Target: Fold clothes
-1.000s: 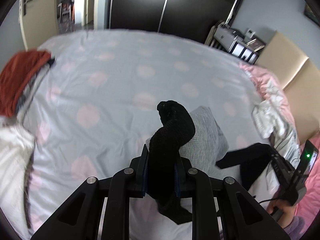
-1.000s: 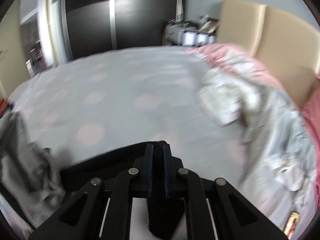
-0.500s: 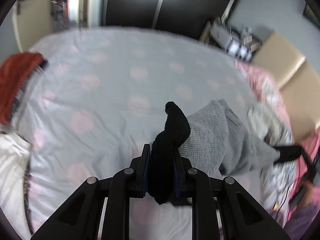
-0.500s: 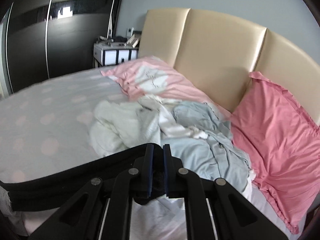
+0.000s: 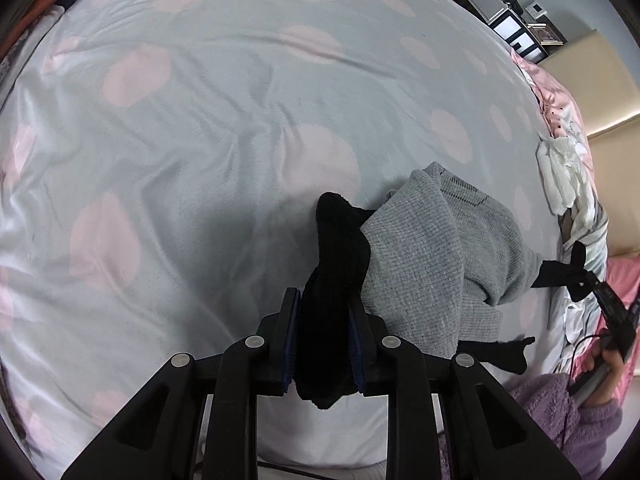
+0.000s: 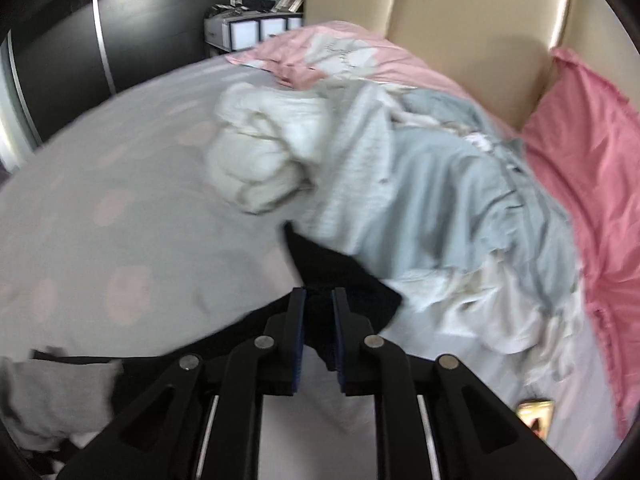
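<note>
Left gripper (image 5: pixel 323 334) pinched a thick bunch of a black knit garment (image 5: pixel 336 256), its jaws starting to ease apart, low over the dotted bedsheet (image 5: pixel 180 128). A grey waffle-textured garment (image 5: pixel 440 248) lay crumpled just beside it; nothing looked folded yet.

Right gripper (image 6: pixel 319 338) was opening, the black garment's (image 6: pixel 340 272) other end between its pads. Beyond, a rumpled heap of white and pale-blue laundry (image 6: pixel 400 184) awaited folding.
</note>
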A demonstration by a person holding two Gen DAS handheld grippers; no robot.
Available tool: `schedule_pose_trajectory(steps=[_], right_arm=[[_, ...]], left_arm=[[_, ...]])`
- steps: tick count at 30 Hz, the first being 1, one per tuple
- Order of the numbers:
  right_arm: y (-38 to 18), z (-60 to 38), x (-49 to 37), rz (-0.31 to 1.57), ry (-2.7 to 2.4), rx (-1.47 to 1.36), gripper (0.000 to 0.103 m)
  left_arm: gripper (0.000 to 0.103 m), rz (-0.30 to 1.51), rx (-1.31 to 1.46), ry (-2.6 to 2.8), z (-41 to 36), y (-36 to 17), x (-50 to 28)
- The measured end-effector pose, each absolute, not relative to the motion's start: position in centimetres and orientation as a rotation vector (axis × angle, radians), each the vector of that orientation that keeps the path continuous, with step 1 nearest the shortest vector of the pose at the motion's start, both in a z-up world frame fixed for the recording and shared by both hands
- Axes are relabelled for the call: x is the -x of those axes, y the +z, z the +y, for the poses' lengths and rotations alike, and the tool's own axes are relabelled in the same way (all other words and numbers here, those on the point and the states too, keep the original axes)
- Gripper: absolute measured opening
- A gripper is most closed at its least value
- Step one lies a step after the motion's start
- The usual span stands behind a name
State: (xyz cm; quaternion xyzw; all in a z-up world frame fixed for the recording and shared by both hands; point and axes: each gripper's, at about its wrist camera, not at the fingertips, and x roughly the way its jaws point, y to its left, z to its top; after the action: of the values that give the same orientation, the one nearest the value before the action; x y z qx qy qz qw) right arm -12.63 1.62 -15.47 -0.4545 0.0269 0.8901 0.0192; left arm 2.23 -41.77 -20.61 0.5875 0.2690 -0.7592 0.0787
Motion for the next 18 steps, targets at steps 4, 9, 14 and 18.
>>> schedule_pose_trajectory(steps=[4, 9, 14, 18], right_arm=[[-16.1, -1.6, 11.8, 0.130, 2.887, 1.593, 0.025], [-18.1, -5.6, 11.0, 0.222, 2.901, 1.872, 0.030], [-20.2, -8.4, 10.1, 0.323, 2.864, 2.073, 0.036], [-21.4, -9.5, 9.7, 0.348, 2.832, 2.153, 0.036]], left_arm=[[0.029, 0.741, -1.700, -2.281, -41.4, -19.8, -2.8], [0.042, 0.677, -1.490, -2.366, -41.2, -16.2, -4.7], [0.051, 0.692, -1.446, -2.471, -39.7, -15.0, -4.2], [0.054, 0.632, -1.529, -2.509, -37.4, -15.4, -2.2]])
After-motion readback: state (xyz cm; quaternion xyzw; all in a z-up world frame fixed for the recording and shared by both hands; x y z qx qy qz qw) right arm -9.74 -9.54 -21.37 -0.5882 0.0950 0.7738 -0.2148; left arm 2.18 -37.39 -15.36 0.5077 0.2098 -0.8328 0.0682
